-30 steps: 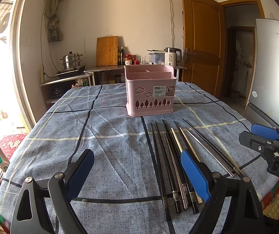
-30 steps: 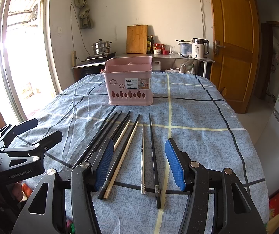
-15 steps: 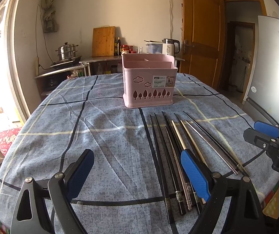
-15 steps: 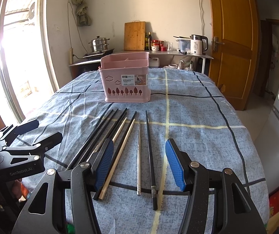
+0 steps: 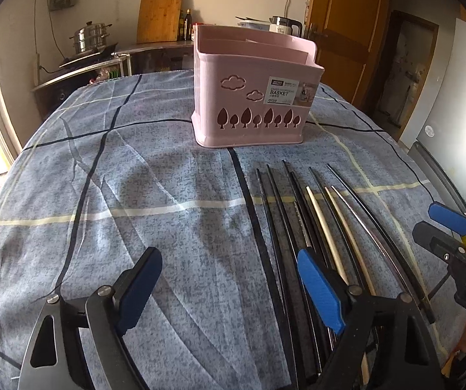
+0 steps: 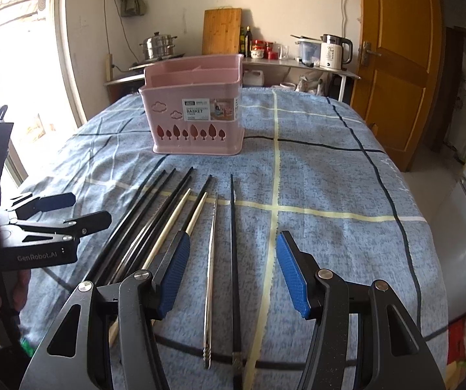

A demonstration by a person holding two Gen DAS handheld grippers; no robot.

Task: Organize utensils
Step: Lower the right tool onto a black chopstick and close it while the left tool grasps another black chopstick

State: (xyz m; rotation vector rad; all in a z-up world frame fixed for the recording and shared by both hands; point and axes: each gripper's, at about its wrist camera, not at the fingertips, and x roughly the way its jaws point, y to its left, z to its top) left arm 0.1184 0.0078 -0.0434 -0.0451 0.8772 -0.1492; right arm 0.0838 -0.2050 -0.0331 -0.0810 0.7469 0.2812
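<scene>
Right wrist view: right gripper point(image 6: 231, 273) hovered with fingers spread above chopsticks point(image 6: 211, 253) lying in a row on the worktop point(image 6: 330, 178), pink utensil basket point(image 6: 197, 120) behind them. Left gripper point(image 5: 229, 289), fingers spread and just narrowing slightly, held nothing.

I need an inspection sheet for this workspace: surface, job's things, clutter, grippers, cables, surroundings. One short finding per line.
Surface: blue checked tablecloth, wrinkled, covers the table.
Job's things: pink plastic utensil basket upright, nothing seen in its compartments; row of black, pale wooden and metal chopsticks lying flat before it.
Clutter: nothing seen on the cloth.
Grippers: left hand-held gripper open, its jaws have just been closing a little, with nothing between them; right hand-held gripper open above a metal chopstick and a black one, not touching.
Cables: wall cable beside the door.
Surroundings: wooden door, steel steamer pot, wooden cutting board, white kettle.
</scene>
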